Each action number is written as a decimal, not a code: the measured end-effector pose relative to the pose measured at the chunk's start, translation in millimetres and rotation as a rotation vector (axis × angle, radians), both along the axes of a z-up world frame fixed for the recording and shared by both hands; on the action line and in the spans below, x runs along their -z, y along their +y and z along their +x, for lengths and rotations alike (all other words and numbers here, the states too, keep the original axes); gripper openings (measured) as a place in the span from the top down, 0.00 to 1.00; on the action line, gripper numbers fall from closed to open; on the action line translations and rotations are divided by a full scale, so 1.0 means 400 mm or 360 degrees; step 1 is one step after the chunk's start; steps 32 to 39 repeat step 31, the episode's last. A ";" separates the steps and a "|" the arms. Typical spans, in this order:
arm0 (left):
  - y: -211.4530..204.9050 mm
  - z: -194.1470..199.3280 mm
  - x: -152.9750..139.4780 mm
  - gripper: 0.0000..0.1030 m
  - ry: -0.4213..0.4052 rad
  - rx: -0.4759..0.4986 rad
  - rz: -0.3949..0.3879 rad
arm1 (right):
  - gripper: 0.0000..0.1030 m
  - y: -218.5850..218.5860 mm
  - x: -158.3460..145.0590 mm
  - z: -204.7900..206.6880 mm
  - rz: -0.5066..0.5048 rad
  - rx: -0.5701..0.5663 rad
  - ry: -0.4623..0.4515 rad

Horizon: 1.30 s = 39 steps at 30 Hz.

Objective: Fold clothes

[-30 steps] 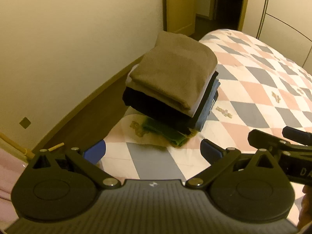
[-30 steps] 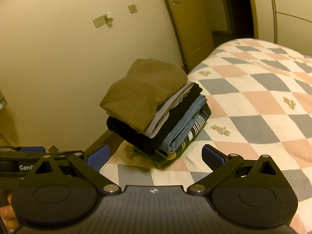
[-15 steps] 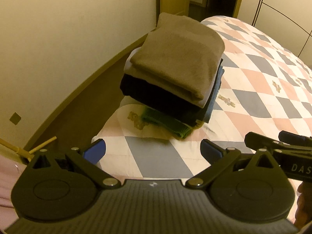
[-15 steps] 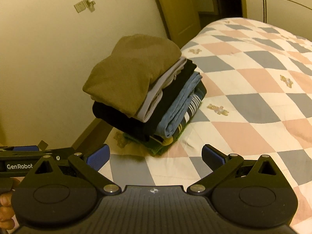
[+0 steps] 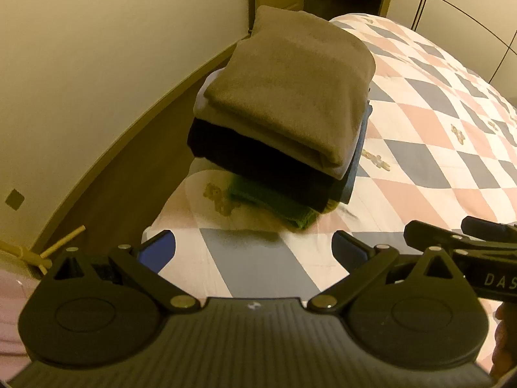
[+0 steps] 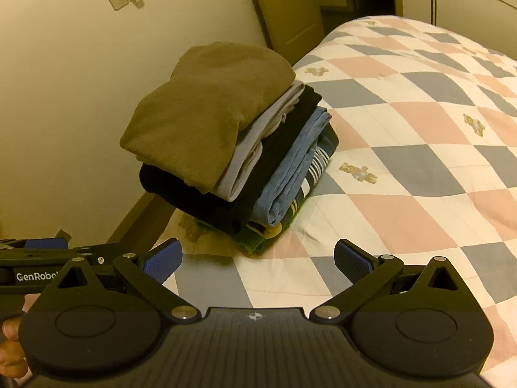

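A stack of folded clothes [image 5: 284,113] [image 6: 226,135] sits near the corner of a checked quilt [image 5: 436,148] [image 6: 404,168]. An olive-brown garment [image 6: 206,106] lies on top, over white, black, blue, striped and green pieces. My left gripper [image 5: 253,249] hovers open just short of the stack, nothing between its blue pads. My right gripper [image 6: 258,258] is open too, a little in front of the stack and empty. Each gripper shows at the edge of the other's view.
A cream wall [image 5: 97,64] and a strip of wooden floor [image 5: 129,174] run along the bed's left side. A door [image 6: 290,3] stands behind the stack. Wardrobe fronts [image 5: 468,16] lie beyond the bed. A person's fingers [image 6: 11,349] hold the left tool.
Both grippers have come closer to the stack, which fills more of each view. Both stay open and empty; the clothes have not moved.
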<state>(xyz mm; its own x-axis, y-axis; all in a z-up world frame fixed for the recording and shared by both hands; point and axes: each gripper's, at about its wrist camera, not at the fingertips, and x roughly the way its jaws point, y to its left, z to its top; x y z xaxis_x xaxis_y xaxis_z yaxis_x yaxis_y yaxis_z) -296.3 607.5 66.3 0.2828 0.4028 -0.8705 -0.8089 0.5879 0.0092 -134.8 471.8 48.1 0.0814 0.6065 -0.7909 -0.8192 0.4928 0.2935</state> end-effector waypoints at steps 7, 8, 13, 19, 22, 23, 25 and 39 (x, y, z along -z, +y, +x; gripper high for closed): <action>0.027 0.009 -0.004 0.01 -0.0013 0.0011 0.0028 | 0.00 0.032 -0.001 0.014 0.0019 0.0007 0.0000; 0.031 0.008 -0.005 0.01 -0.0015 0.0007 0.0032 | 0.00 0.036 -0.001 0.014 0.0020 0.0004 -0.0003; 0.042 0.008 -0.004 0.01 -0.0016 -0.0001 0.0028 | 0.00 0.045 0.000 0.013 0.0018 -0.0003 -0.0003; 0.033 0.018 -0.005 0.01 -0.0004 0.0018 0.0023 | 0.00 0.035 -0.002 0.018 0.0015 0.0006 0.0009; 0.019 0.024 -0.007 0.01 0.0005 0.0016 0.0025 | 0.00 0.025 -0.006 0.023 0.0023 0.0003 0.0010; 0.014 0.026 -0.008 0.01 0.0008 0.0014 0.0027 | 0.00 0.021 -0.008 0.025 0.0028 0.0000 0.0013; 0.002 0.031 -0.010 0.01 0.0011 0.0005 0.0033 | 0.00 0.014 -0.010 0.030 0.0041 -0.0009 0.0020; -0.049 0.048 -0.023 0.01 0.0000 -0.0054 0.0079 | 0.00 -0.020 -0.020 0.055 0.0077 -0.0080 0.0028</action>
